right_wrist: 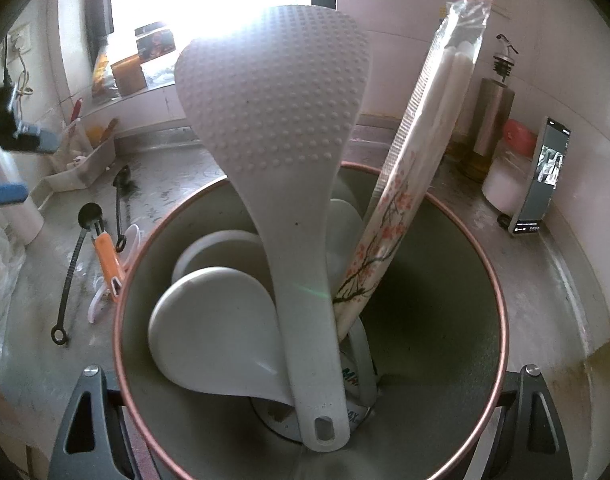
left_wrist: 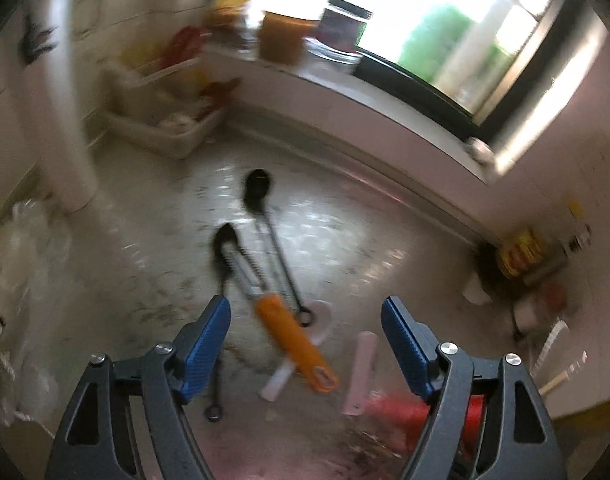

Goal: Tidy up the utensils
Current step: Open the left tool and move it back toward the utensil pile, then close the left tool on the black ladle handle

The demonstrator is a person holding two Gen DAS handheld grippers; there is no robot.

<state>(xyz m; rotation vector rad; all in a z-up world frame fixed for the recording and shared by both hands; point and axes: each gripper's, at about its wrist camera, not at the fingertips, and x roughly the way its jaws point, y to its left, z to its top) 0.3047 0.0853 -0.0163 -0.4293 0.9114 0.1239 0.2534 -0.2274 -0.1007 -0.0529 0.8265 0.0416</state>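
My left gripper (left_wrist: 305,340) is spread, empty, above the orange-handled peeler (left_wrist: 293,344); crossed black wire spoons (left_wrist: 261,216) beside it could snag. My right gripper clamps the pink-rimmed utensil pot (right_wrist: 501,308), which could tip.

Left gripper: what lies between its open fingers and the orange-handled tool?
Nothing: in the left wrist view the left gripper is open above the orange-handled tool, gap bare.

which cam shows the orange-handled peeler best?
The left wrist view: the orange-handled peeler lies nearly whole on the counter between the open pads of the left hand-held gripper, though blurred. The right wrist view shows it sharper but small at the left, its end behind the pot rim.
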